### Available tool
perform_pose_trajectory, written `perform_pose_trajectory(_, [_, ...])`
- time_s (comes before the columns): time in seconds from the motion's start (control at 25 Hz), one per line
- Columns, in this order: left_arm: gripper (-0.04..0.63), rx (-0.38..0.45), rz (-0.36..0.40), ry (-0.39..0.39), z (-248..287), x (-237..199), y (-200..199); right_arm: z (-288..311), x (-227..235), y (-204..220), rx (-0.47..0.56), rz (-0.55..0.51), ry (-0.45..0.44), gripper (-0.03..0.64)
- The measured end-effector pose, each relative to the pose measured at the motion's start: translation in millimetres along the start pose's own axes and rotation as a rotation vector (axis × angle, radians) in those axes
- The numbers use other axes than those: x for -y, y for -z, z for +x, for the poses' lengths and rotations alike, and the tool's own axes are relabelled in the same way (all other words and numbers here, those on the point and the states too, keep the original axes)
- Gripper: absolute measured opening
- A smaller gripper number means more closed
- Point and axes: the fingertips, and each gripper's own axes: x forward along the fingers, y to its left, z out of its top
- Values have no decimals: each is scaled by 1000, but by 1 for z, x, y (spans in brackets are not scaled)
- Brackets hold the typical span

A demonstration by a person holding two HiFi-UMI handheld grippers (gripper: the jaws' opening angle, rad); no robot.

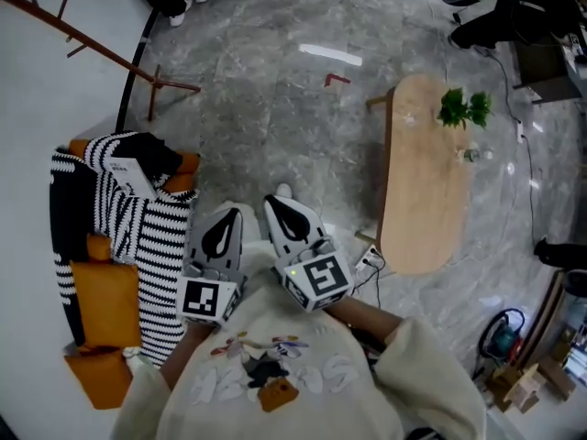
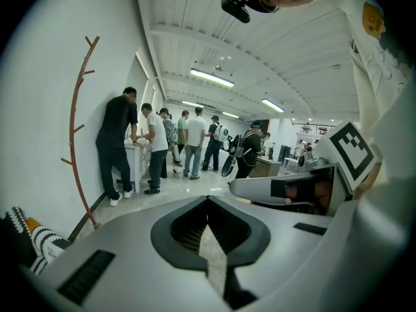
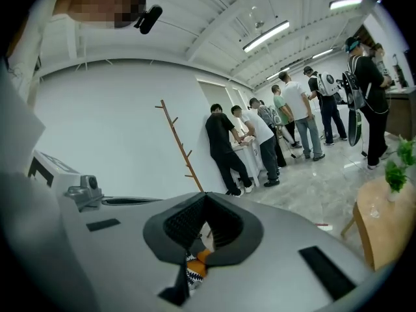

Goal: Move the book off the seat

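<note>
The left gripper (image 1: 225, 216) and right gripper (image 1: 286, 200) are clenched, empty; the book (image 1: 128, 174) lies left of the 2, on the seat (image 1: 105, 291), nearer the left gripper.

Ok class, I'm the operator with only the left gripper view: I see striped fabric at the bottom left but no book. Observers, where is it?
Observer: The head view shows the book lying on the striped blanket over the orange seat, at the person's left.
Operator: What's on the other side?
Observer: A wooden table bearing a small green plant.
Operator: Is the right gripper free?
Observer: Yes, the right gripper has its jaws together on nothing.
</note>
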Motion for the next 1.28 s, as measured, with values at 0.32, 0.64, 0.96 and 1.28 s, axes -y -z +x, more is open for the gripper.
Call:
perform_pose_trajectory(0.32, [9,-26,-29,-16,20,-29,-10,31,1,-9,-26,-27,-22,-2])
perform_pose_trajectory(0.64, [9,-27,-81,-74,22,-52,-3,58,-6,-5,-60,-31,-95,-2])
perform_pose_trajectory(0.96, [9,-44,-140,-158,8,-97,10,94,-41,-4,-87,-83,-228,-2])
perform_pose_trajectory(1.28, [9,5,-221,-245,-22,-153,16,152,-93,5,-126,-225,-345,-2])
